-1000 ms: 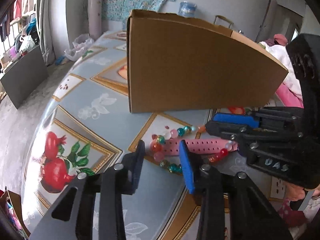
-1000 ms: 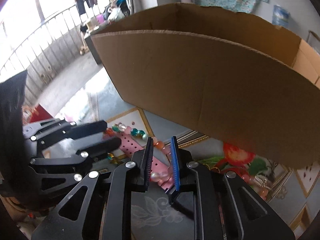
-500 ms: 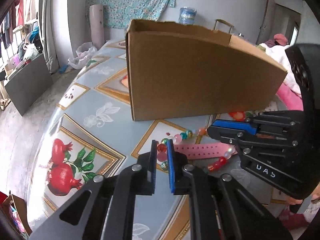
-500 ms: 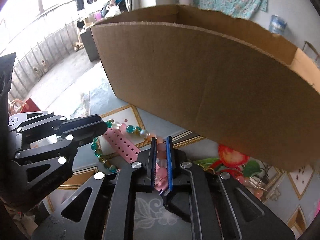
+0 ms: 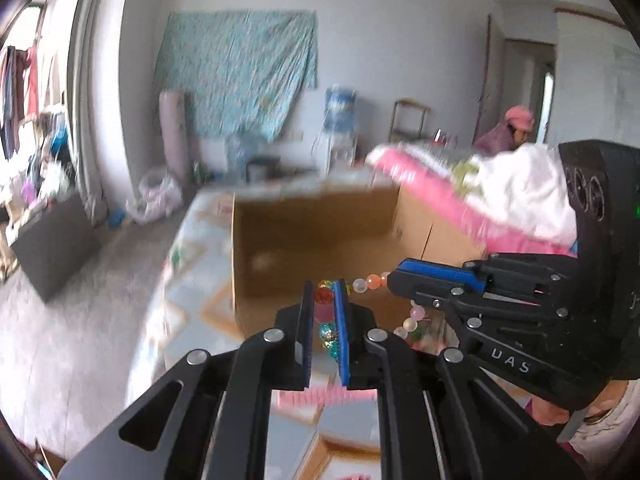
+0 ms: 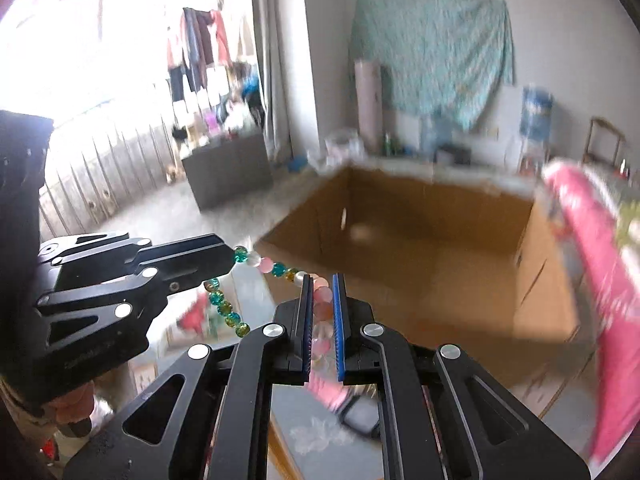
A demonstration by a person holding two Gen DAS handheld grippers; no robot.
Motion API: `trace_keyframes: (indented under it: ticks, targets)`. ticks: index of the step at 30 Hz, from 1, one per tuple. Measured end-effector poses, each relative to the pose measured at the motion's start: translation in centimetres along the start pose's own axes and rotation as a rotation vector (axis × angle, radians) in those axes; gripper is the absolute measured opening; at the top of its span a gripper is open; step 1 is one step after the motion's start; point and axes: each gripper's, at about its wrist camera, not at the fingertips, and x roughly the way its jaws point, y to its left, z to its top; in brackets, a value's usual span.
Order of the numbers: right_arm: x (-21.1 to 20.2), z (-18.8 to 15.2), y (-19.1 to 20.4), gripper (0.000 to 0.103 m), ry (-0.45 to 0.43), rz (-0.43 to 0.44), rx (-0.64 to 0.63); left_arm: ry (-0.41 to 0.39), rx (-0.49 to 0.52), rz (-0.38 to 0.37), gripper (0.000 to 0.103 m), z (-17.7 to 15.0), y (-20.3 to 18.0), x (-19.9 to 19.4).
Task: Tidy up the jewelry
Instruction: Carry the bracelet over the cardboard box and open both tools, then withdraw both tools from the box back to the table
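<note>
Here both the left gripper [image 5: 325, 300] and right gripper [image 6: 322, 296] clamp the bead bracelet [image 6: 276, 269] above the table.

This is a lived-in room of a home. A patterned teal cloth [image 6: 434, 56] hangs on the white back wall. Below that cloth stand a rolled pinkish mat [image 6: 368, 104] and a water dispenser with a blue bottle [image 5: 340, 110]. Left of the cloth, laundry [image 6: 200, 52] hangs by a bright railed balcony. In front of the cloth, an open cardboard box [image 5: 316, 240] sits on a worktop [image 5: 192, 256] covered with a fruit-printed oilcloth.
</note>
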Motion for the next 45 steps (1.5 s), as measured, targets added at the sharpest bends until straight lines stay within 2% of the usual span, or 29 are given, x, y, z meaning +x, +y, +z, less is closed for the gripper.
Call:
trace_keyframes:
  ticks: [2,4,6,8,10,14,17,19,20,21,23,24,28,30,34,35,37,40,42,45]
  targets:
    - [0.6,2.8,-1.7,0.007,-0.017,0.013,-0.008,-0.026,0.015,-0.011,0.009,2.7,-0.1,0.3]
    - [2.6,4.5,-2.9,0.007,0.008,0.026,-0.004,-0.022,0.042,-0.005,0.009,5.4,0.0,2.3]
    - [6.4,6.5,-4.9,0.007,0.088,0.062,0.032,0.039,0.045,-0.007,0.009,7.3,0.5,5.5]
    - [11.4,7.8,-7.4,0.007,0.215,0.108,0.099,0.129,0.06,0.008,0.009,8.7,1.1,9.9]
    - [15.9,8.1,-9.2,0.007,0.324,0.132,0.153,0.231,0.06,0.035,0.009,9.1,1.8,14.2]
    - [21.1,8.9,-11.2,0.007,0.445,0.13,0.257,0.393,0.052,0.05,0.009,9.2,3.6,20.9]
    - [24.6,9.5,-12.2,0.008,0.521,0.151,0.295,0.478,0.044,0.078,0.01,8.2,4.9,23.7]
    - [25.8,9.2,-12.2,0.011,0.549,0.163,0.324,0.492,0.041,0.092,0.01,8.1,5.4,24.5]
    - [25.8,8.4,-11.9,0.012,0.557,0.161,0.333,0.497,0.042,0.097,0.013,8.0,5.5,24.6]
    - [25.9,7.7,-12.1,0.014,0.558,0.154,0.344,0.5,0.041,0.103,0.021,7.9,5.7,24.7]
    - [25.2,7.3,-11.7,0.022,0.543,0.137,0.361,0.484,0.039,0.116,0.029,7.9,5.8,24.1]
    - [25.4,7.2,-12.0,0.024,0.536,0.132,0.366,0.467,0.04,0.115,0.03,8.0,5.8,23.7]
    - [22.0,7.7,-12.7,0.025,0.475,0.121,0.391,0.368,0.032,0.121,0.03,9.3,5.7,20.5]
    - [19.0,8.3,-12.9,0.025,0.415,0.108,0.387,0.315,0.026,0.123,0.03,9.9,5.7,18.3]
    - [9.9,9.2,-11.9,0.037,0.247,0.062,0.316,0.176,0.032,0.133,0.036,9.5,5.2,10.9]
    - [8.1,9.1,-11.4,0.037,0.217,0.05,0.294,0.146,0.039,0.132,0.039,9.0,5.1,9.0]
    - [4.1,8.6,-10.3,0.044,0.149,0.023,0.233,0.103,0.046,0.124,0.044,7.6,4.4,5.9]
    - [-0.7,6.2,-8.5,0.052,0.095,0.028,0.18,0.077,0.032,0.098,0.047,3.5,3.1,1.5]
    - [-2.0,4.0,-7.3,0.053,0.115,0.059,0.171,0.082,0.013,0.087,0.047,0.9,2.5,0.2]
    - [-1.8,0.6,-5.0,0.053,0.19,0.087,0.131,0.123,0.014,0.071,0.047,-3.8,1.4,-0.1]
